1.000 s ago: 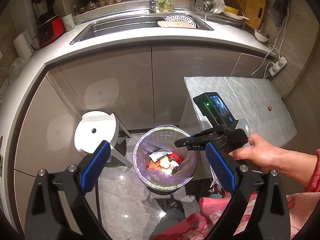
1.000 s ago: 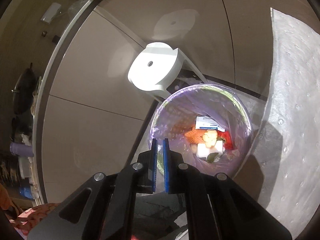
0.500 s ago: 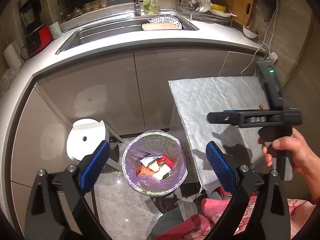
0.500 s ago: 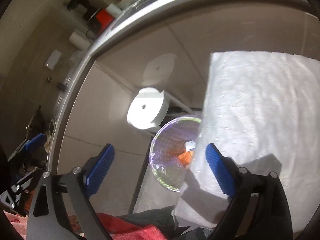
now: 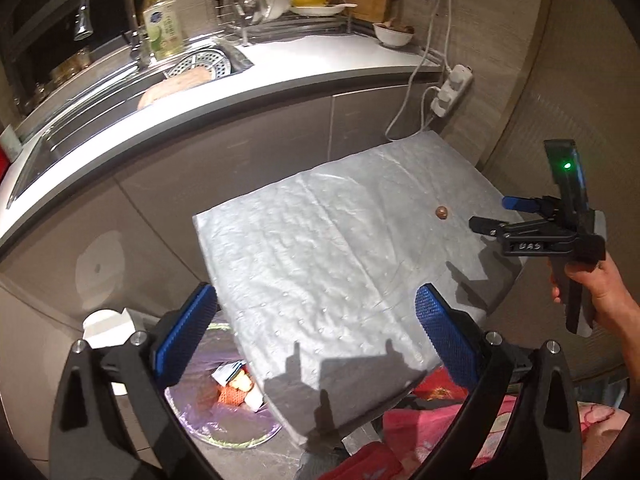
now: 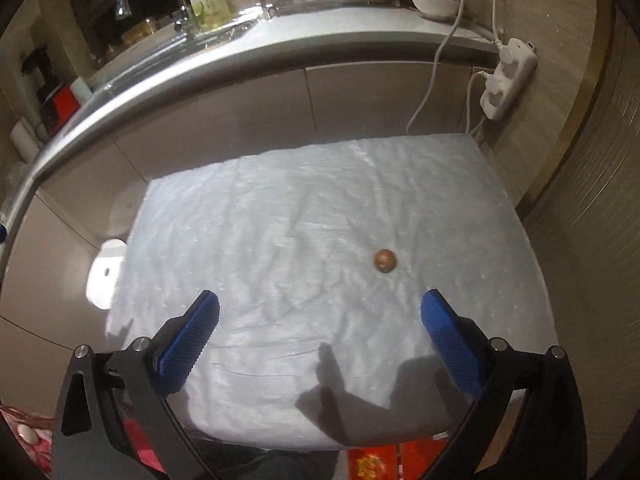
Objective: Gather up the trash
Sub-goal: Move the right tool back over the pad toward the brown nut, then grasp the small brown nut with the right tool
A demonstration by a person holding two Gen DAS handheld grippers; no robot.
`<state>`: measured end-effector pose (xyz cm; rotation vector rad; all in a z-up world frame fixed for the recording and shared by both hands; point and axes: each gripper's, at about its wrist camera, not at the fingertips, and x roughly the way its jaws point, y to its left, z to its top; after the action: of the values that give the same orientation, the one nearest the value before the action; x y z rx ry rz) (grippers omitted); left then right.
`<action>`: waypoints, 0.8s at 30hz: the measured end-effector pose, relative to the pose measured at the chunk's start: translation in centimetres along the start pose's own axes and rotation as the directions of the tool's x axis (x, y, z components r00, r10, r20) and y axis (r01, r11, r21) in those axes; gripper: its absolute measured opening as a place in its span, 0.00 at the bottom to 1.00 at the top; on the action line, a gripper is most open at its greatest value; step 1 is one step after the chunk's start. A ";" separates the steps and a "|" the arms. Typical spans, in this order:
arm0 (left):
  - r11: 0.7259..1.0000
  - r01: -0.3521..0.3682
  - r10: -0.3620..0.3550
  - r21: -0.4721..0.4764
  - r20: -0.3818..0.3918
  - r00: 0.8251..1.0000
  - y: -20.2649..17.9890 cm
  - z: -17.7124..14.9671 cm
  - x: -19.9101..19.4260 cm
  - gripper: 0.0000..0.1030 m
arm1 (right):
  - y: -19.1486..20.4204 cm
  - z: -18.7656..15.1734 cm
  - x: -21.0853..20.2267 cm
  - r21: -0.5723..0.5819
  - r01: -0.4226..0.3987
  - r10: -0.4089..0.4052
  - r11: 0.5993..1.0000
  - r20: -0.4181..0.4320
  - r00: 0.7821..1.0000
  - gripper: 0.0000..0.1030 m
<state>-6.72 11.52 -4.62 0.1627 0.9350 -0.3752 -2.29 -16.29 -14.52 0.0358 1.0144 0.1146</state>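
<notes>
One small round brown thing sits on the table's white padded cover. It looks like a nut or a little ball, but it is too small to tell for sure. It lies alone, out in the open, a bit to the right of the middle and ahead of your right gripper.

Your right gripper is spread wide and holds nothing. Your left gripper is spread wide too, with nothing in it, and it hangs over the near left edge of the table.

The brown thing is likely light and hard. It is round, so it may roll away if you bump it. The cover looks soft and bumpy, so that may slow it a little. Come down over it with one blue pad on each side, and pinch it across the middle. Squeeze gently so it does not pop out.

There is one trash bin with a purple bag, down on the floor by the table's left corner. A few bits of trash are in it.
</notes>
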 end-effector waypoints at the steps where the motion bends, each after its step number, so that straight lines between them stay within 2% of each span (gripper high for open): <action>1: 1.000 0.005 -0.005 0.006 -0.004 1.000 -1.0 0.7 0.7 0.93 | -0.5 0.1 0.9 -0.007 0.008 -0.008 1.000 -0.019 1.000 0.84; 3: 1.000 0.010 -0.010 0.007 -0.016 1.000 -2.7 2.1 1.7 0.93 | -2.2 0.4 3.2 0.012 -0.009 0.010 1.000 -0.047 0.999 0.72; 4: 1.000 0.009 -0.009 0.007 -0.023 1.000 -3.4 2.7 2.2 0.92 | -2.9 0.5 4.3 0.030 -0.021 0.023 0.999 -0.060 0.998 0.70; 6: 1.000 -0.009 0.009 0.007 -0.035 0.999 -4.7 3.6 2.9 0.93 | -4.0 0.6 6.3 0.056 -0.043 0.047 0.997 -0.083 0.995 0.56; 7: 1.000 -0.018 0.018 0.008 -0.041 0.999 -5.3 4.0 3.2 0.93 | -4.4 0.8 7.3 0.060 -0.047 0.053 0.997 -0.096 0.994 0.53; 9: 0.999 -0.036 0.036 0.005 -0.050 0.998 -5.9 4.3 3.3 0.93 | -4.9 1.0 8.7 0.053 -0.061 0.067 0.997 -0.115 0.991 0.38; 11: 0.998 -0.055 0.055 -0.001 -0.056 0.997 -6.3 4.1 3.3 0.93 | -4.8 1.1 9.4 0.032 -0.072 0.075 0.997 -0.125 0.989 0.32; 19: 0.991 -0.108 0.101 -0.075 -0.088 0.991 -5.1 3.3 3.3 0.93 | -2.9 1.6 10.6 -0.125 -0.024 0.009 0.992 -0.122 0.993 0.32; 24: 0.986 -0.122 0.111 -0.111 -0.096 0.989 -4.2 2.9 3.2 0.93 | -2.2 1.2 10.6 -0.182 -0.006 -0.016 0.983 -0.119 0.993 0.24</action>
<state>-4.43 6.01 -5.44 0.1279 1.0285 -0.2059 4.46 -17.23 -22.99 -0.1423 1.1207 0.2062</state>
